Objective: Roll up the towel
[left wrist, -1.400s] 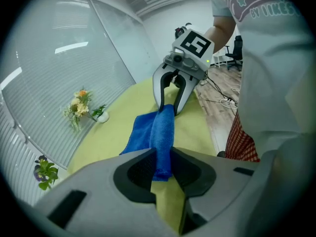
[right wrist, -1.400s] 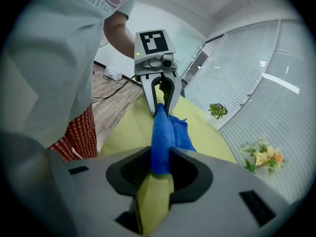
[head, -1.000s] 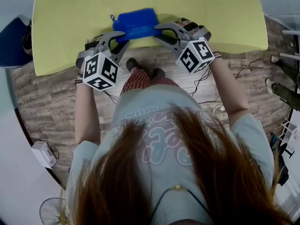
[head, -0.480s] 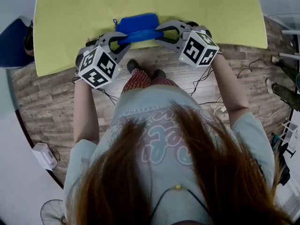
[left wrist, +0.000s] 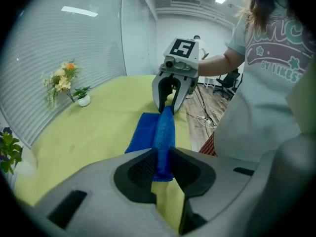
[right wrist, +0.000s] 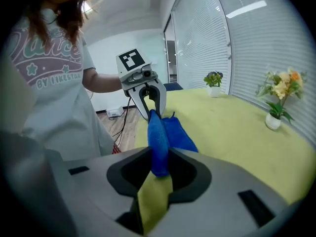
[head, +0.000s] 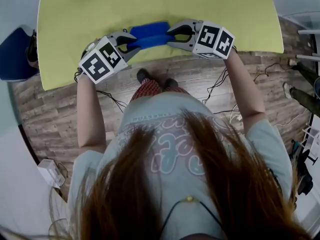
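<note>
**Both ends pinched, roll part-formed**

The yellow-green worktop (head: 150,4) spreads under and ahead of both sets of jaws. The blue towel (head: 150,30) lies near its front edge and spans the gap between the two grippers. A rolled ridge runs from jaws to jaws, and a flat part rests on the worktop just beyond it. The left gripper (left wrist: 159,164) is clamped on one end of that ridge and the right gripper (right wrist: 159,166) on the other, so they face each other along the cloth. To do this step well, I judge that both hands should turn together at an even rate. The ridge should be taut between the jaws, so the roll comes out straight and tight. A lagging side would likely skew it.
</note>
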Demonstrator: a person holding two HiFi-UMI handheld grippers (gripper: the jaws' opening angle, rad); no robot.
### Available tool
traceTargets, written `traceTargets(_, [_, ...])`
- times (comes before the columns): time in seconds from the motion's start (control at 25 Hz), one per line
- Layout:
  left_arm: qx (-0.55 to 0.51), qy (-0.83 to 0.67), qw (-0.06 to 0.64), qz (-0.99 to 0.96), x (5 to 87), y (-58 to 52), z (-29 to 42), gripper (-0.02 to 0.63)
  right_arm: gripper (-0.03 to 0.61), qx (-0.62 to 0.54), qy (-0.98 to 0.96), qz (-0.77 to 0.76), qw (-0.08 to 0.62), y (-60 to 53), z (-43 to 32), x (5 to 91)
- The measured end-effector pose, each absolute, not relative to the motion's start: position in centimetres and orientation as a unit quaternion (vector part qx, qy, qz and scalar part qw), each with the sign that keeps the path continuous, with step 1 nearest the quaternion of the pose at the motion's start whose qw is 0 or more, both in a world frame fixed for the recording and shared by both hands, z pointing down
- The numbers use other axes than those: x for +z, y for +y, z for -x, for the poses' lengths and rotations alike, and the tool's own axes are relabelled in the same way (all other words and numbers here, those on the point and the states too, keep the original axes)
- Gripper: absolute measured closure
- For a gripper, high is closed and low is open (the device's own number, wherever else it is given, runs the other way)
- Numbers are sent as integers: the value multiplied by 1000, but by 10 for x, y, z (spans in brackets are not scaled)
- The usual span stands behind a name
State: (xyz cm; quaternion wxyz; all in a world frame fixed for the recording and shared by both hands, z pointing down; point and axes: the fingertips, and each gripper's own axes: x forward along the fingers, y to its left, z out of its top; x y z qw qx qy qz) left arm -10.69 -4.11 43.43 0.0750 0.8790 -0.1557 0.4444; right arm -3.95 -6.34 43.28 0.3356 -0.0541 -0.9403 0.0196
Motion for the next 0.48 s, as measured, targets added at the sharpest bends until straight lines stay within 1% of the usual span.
traceTargets(0.24, [442,-153,94,-879,436,-48,107,534,462,39,-941,52,331,-70,37,432])
traceTargets(0.36, [443,-155,93,-878,435,-52,106,534,436,45,-943,42,326,-76,36,431])
traceTargets(0.48, [443,-159,86,-878,434,-56,106,532,431,42,-948,32,314,-80,35,429])
